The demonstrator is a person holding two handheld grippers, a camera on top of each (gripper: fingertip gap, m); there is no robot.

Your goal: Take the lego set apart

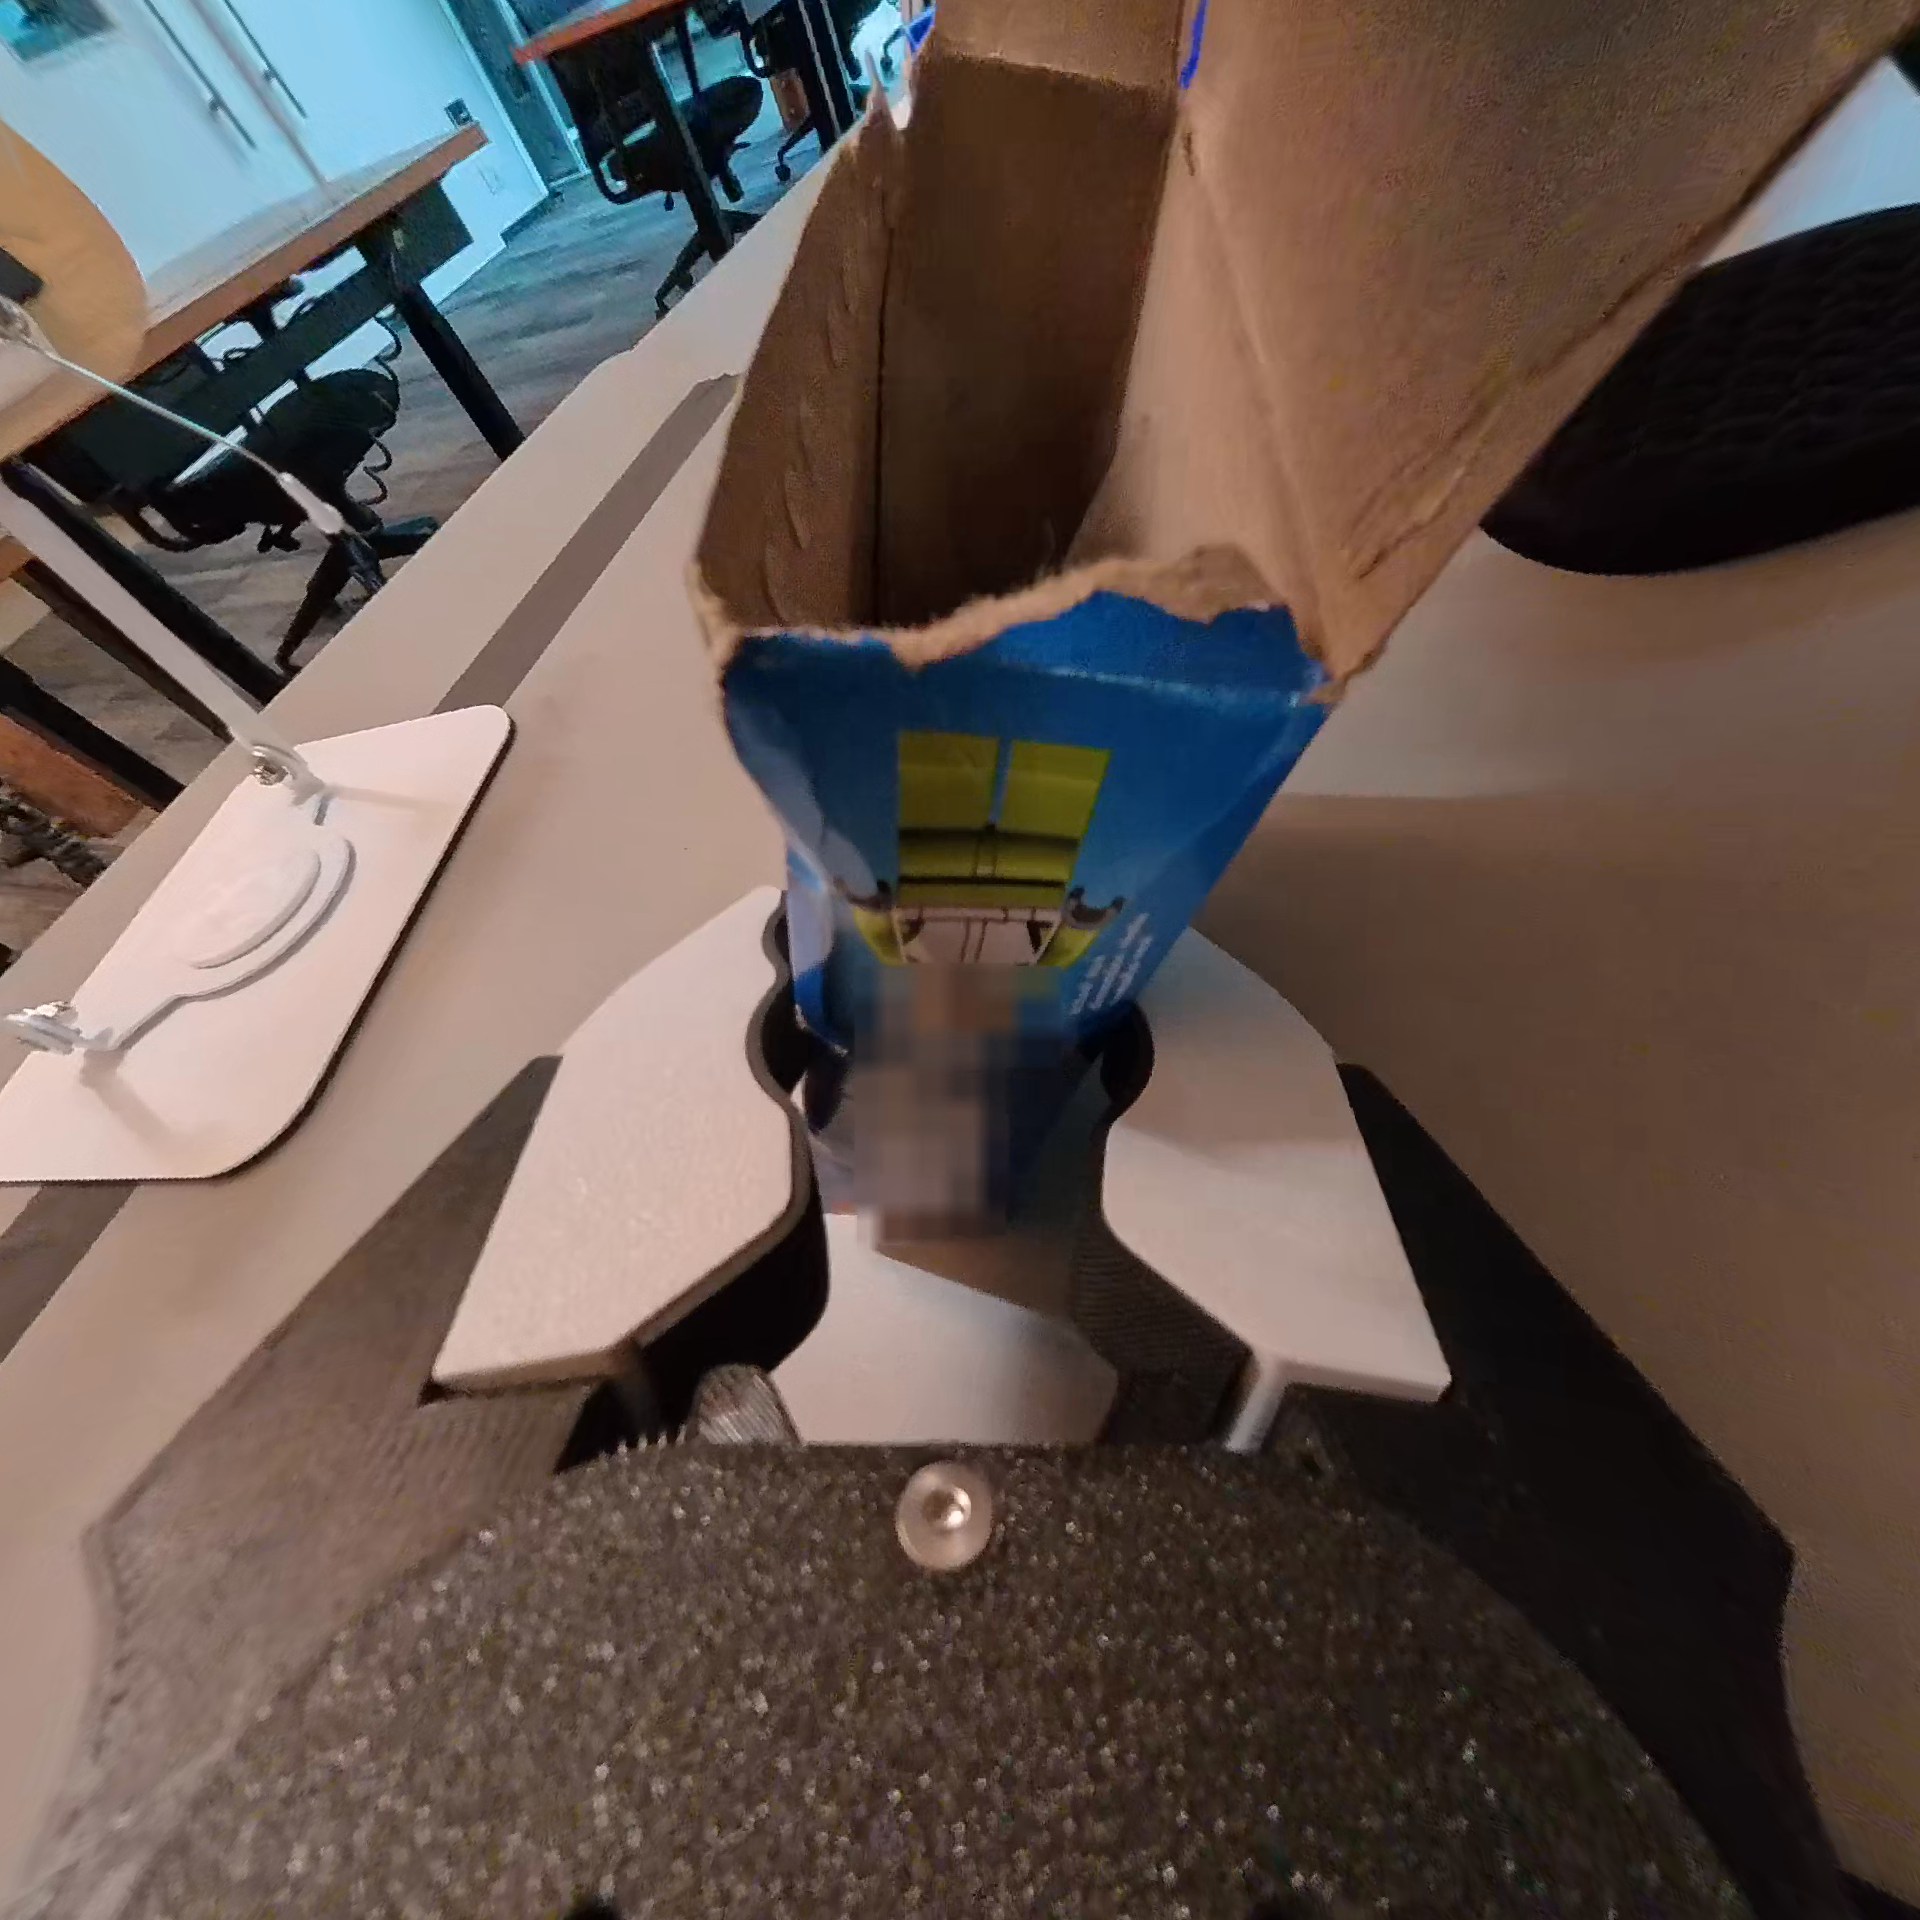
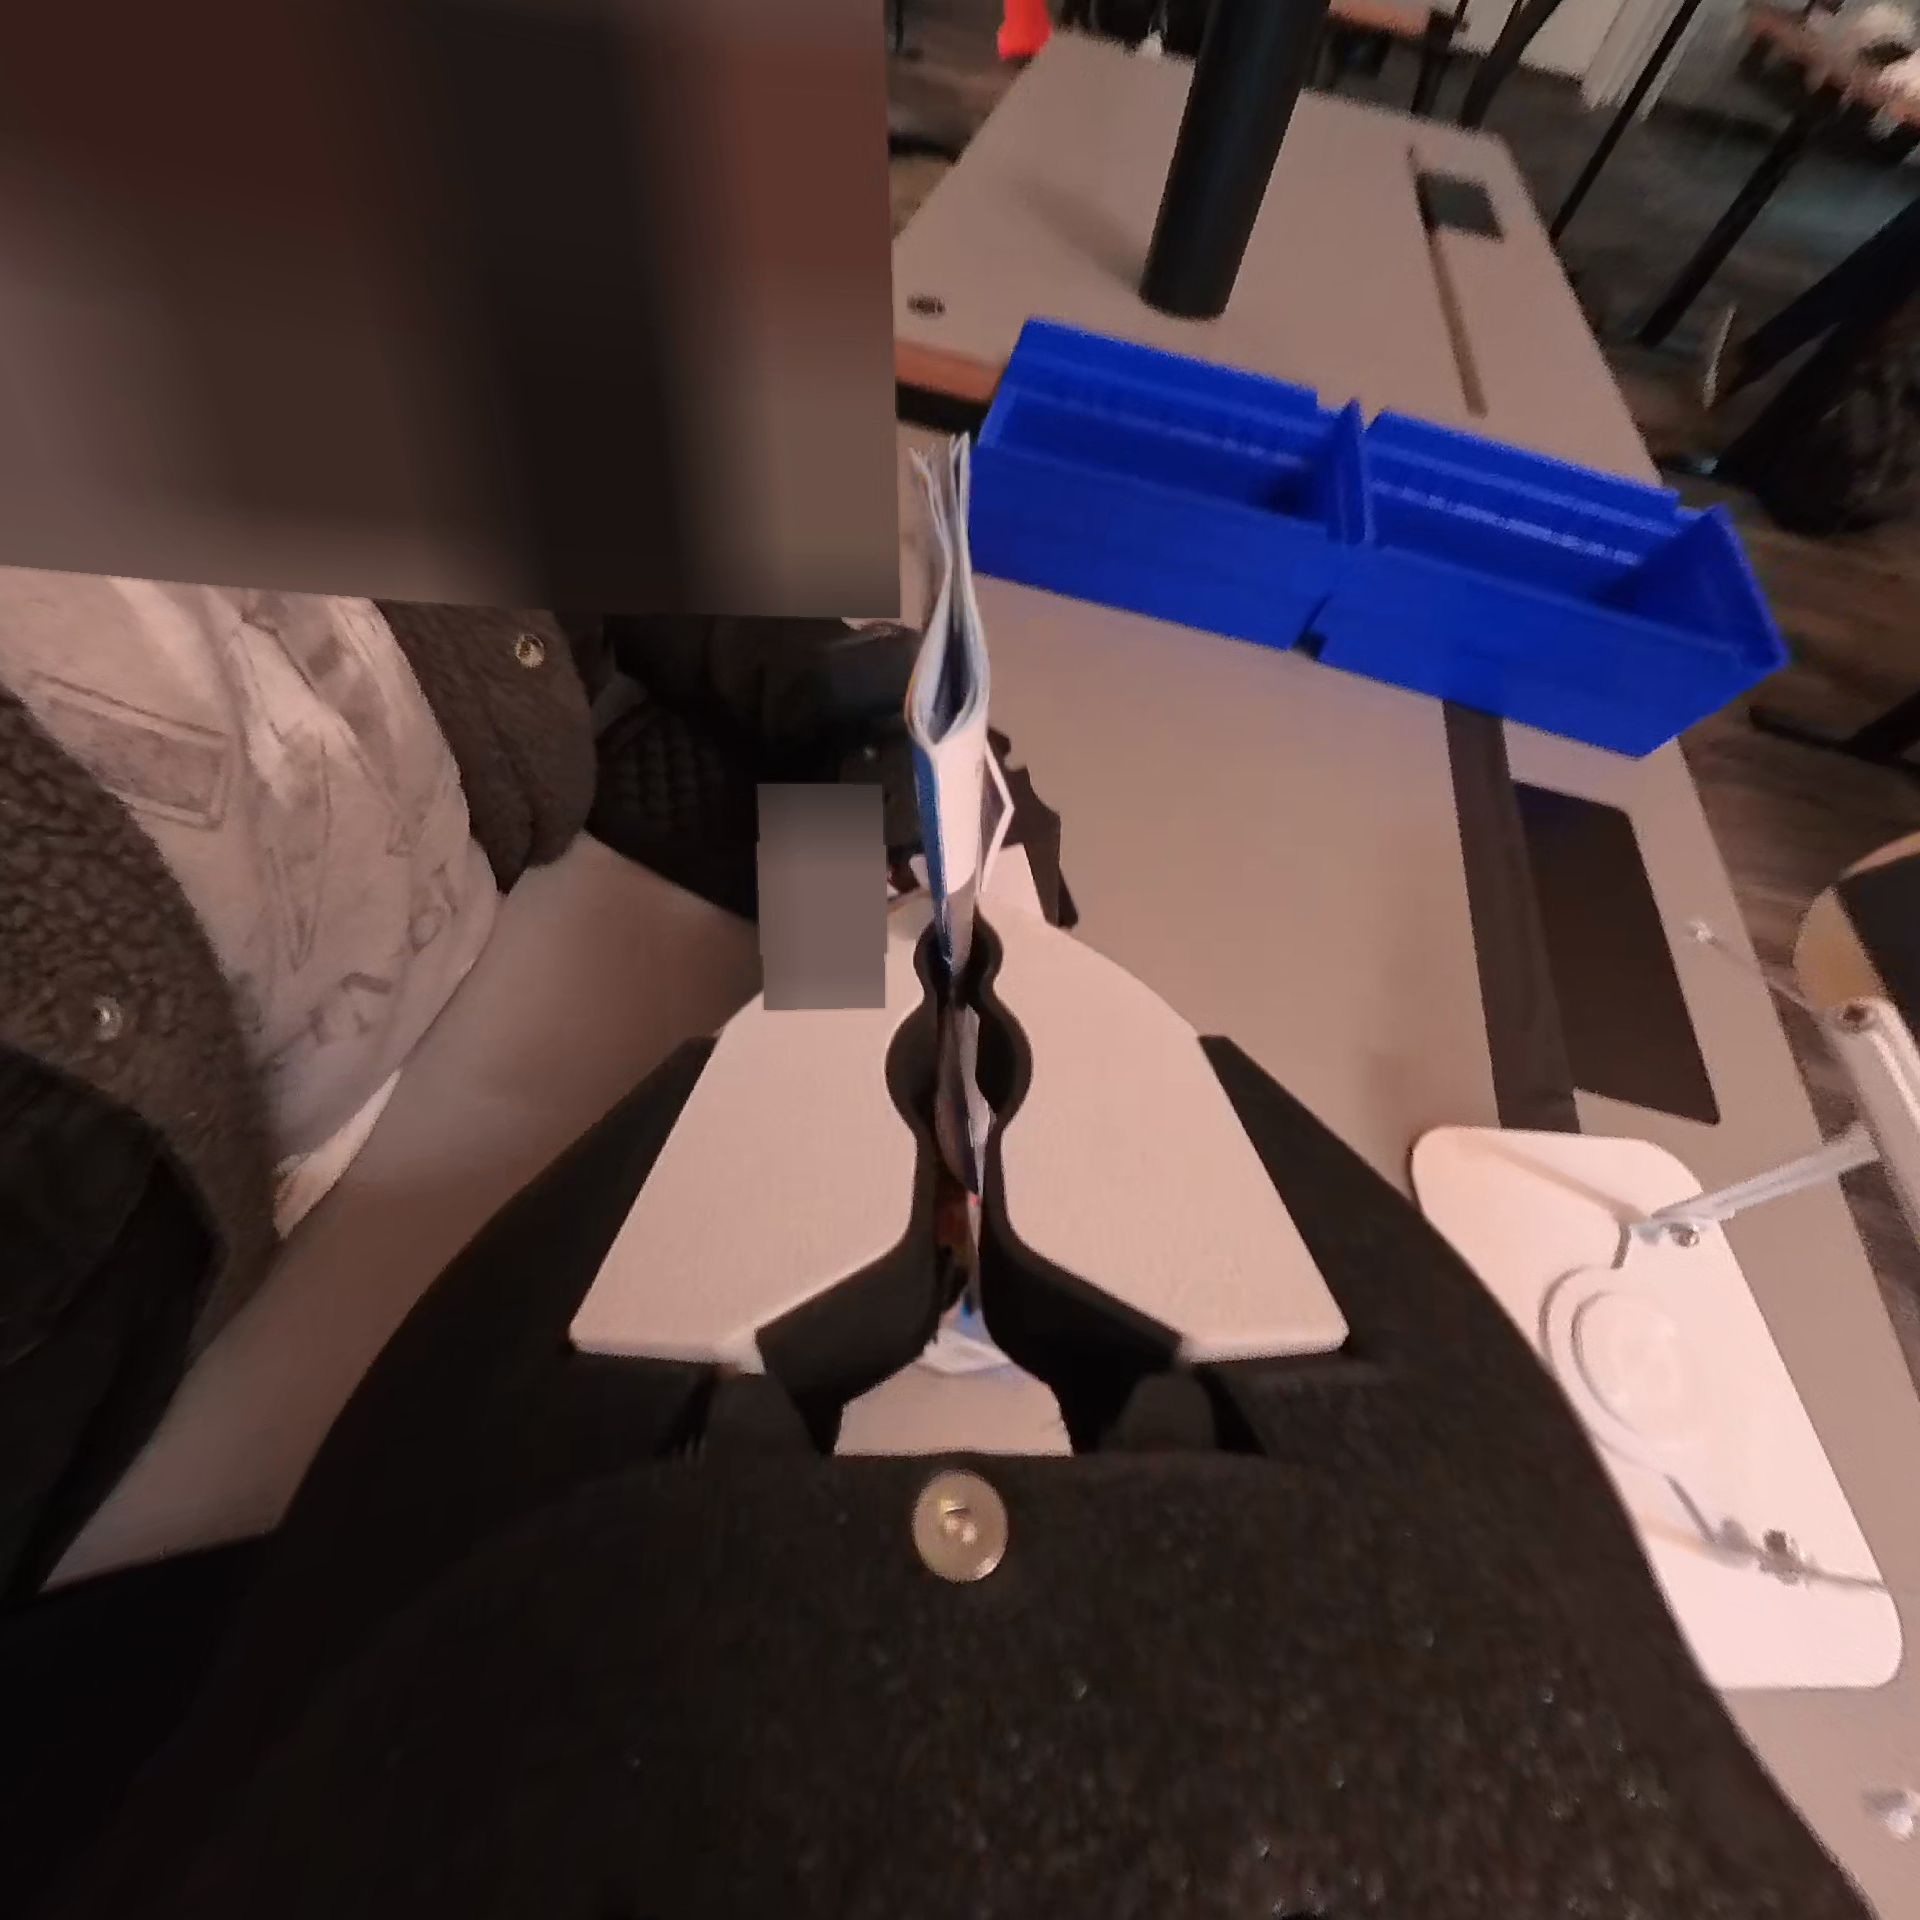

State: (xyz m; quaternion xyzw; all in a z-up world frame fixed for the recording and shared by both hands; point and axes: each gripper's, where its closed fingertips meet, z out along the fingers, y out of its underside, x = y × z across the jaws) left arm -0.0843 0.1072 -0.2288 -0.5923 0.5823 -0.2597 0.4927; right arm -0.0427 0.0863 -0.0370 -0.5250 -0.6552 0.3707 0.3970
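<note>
My left gripper [image 1: 951, 1039] is shut on the end of a blue cardboard lego box [image 1: 997, 831]. The box is held up over the grey table, its torn open end toward the camera and its brown inside [image 1: 966, 395] in view; nothing shows inside it. My right gripper [image 2: 961, 966] is shut on a thin folded booklet [image 2: 951, 748], white and blue, which stands on edge between the jaws above the table. No loose bricks show in either view.
Two blue open bins [image 2: 1351, 530] stand side by side on the grey table [image 2: 1226, 831] beyond the right gripper. A white base plate with a wire stand [image 2: 1662, 1382] lies at the right; another [image 1: 239, 935] lies left of the box. A seated person [image 2: 260, 831] is at the left. A black cylinder [image 2: 1216, 156] stands farther back. My hands' fingertips stand some 20 cm from each other.
</note>
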